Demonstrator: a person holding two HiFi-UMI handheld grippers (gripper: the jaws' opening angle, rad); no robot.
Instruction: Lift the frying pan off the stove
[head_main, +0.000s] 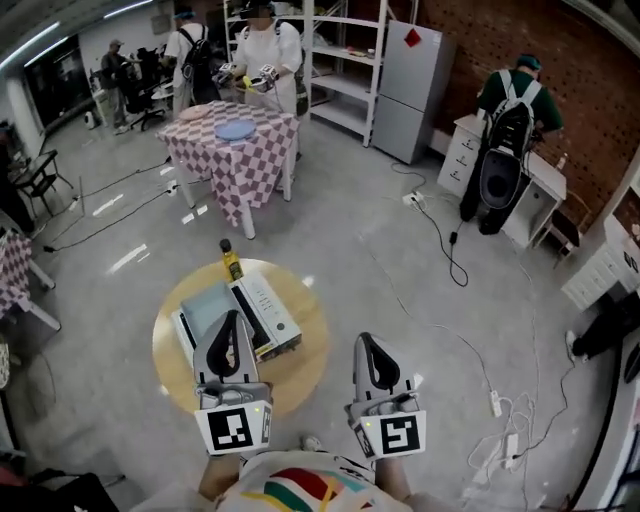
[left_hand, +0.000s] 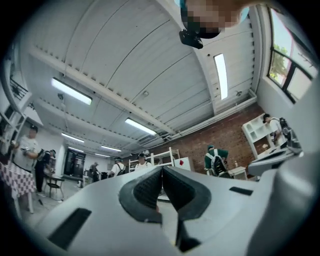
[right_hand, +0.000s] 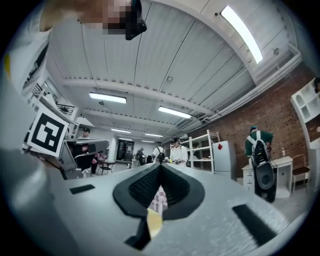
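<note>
**Left tool** (head_main: 235, 318) (left_hand: 161, 171): jaws fully closed, pads meeting tip to tip, nothing gripped. In the head view it is held low and near the operator, and its tip overlaps the near edge of the stove (head_main: 265, 308). The left gripper view looks up along the jaws at the ceiling and the far brick wall.

**Right tool** (head_main: 366, 342) (right_hand: 160, 168): jaws fully closed, nothing gripped. It is held beside the left tool, off the right edge of the round worktop (head_main: 300, 372) and over the floor.

**Stove:** a white unit with a grey top plate, lying on the round wooden worktop left of centre. The frying pan cannot be made out on it in any view.

**Bottle** (head_main: 231, 263): yellow with a dark cap, upright at the far edge of the round worktop, just behind the stove.

**Surroundings:** a checked-cloth table (head_main: 243, 165) carrying a blue plate (head_main: 236, 130) stands well beyond. A grey refrigerator (head_main: 410, 90) stands against the brick wall. Cables (head_main: 450, 250) trail across the floor.
</note>
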